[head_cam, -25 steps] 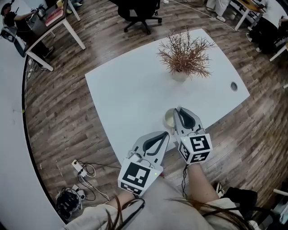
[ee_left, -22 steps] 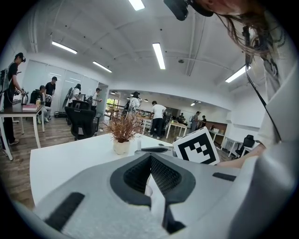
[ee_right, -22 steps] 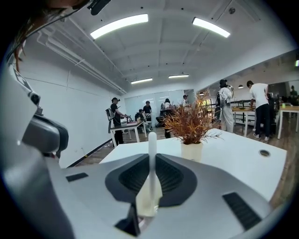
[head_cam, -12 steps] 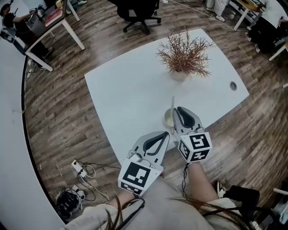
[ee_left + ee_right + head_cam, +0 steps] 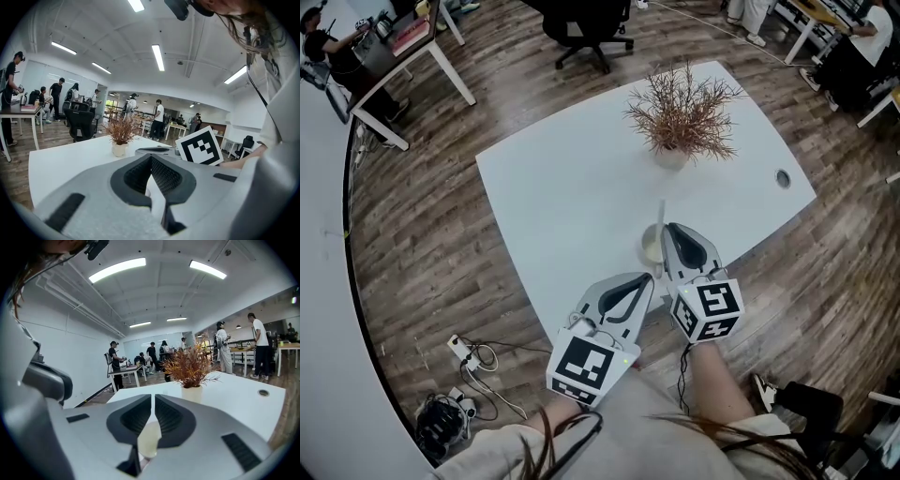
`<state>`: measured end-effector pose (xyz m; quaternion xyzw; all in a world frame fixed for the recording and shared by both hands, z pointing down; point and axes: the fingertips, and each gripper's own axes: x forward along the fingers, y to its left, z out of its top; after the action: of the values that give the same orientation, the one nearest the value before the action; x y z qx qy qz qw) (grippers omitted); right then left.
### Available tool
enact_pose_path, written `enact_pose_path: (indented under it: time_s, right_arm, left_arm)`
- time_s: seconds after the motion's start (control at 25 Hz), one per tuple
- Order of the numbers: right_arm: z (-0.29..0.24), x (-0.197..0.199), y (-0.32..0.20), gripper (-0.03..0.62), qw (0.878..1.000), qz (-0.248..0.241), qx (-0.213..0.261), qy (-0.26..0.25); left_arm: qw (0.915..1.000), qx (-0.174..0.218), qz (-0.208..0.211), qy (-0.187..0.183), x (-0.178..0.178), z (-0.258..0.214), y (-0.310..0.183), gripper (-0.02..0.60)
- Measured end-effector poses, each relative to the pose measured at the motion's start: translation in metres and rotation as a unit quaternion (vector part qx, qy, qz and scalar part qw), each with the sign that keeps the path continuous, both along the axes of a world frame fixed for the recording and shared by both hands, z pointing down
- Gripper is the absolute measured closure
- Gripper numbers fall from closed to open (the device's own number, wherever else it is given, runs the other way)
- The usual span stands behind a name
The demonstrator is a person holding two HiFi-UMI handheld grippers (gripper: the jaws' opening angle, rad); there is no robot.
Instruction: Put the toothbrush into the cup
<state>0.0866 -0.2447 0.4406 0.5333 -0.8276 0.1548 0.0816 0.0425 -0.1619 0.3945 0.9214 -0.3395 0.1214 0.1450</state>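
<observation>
A pale cup (image 5: 651, 248) stands near the front edge of the white table (image 5: 572, 197). A thin white toothbrush (image 5: 660, 217) rises out of it, leaning slightly. My right gripper (image 5: 670, 228) sits just right of the cup, its tips beside the toothbrush. Its jaws are shut to a hairline slit with nothing between them. In the right gripper view the cup (image 5: 150, 439) shows pale below the jaws, and the toothbrush is hidden there. My left gripper (image 5: 645, 278) hangs shut and empty over the table's front edge, nearer to me.
A dried brown plant in a white pot (image 5: 675, 155) stands beyond the cup, also visible as the plant (image 5: 191, 369) in the right gripper view. A cable hole (image 5: 782, 178) is at the table's right. An office chair (image 5: 591, 28) and desks with people surround the table.
The toothbrush, unseen a second ago, now stands up out of the cup. My right gripper has drawn back slightly toward me. The left gripper has barely moved.
</observation>
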Motion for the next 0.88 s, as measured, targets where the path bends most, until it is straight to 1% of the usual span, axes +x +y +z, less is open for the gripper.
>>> enact_pose_path:
  time_s: [0.16, 0.36, 0.56, 0.72, 0.88]
  right_arm:
    - [-0.017, -0.003, 0.007, 0.576, 1.0, -0.003, 0.019, -0.002]
    - [-0.049, -0.006, 0.021, 0.576, 0.999, -0.005, 0.05, -0.01]
    - [-0.084, -0.01, 0.04, 0.577, 0.996, -0.019, 0.085, -0.007]
    - [-0.097, -0.01, 0.061, 0.577, 0.995, -0.03, 0.093, -0.003]
    - [-0.095, -0.015, 0.085, 0.577, 0.995, -0.045, 0.088, 0.002]
  left_arm:
    - [1.0, 0.002, 0.004, 0.002, 0.002, -0.002, 0.003, 0.574]
    - [1.0, 0.005, 0.006, 0.005, 0.003, -0.005, 0.008, 0.574]
    - [0.9999, 0.007, 0.007, 0.006, 0.003, -0.006, 0.009, 0.574]
    - [0.9999, 0.01, 0.007, 0.006, 0.003, -0.009, 0.008, 0.574]
    - [0.9999, 0.011, 0.005, 0.005, 0.002, -0.01, 0.009, 0.574]
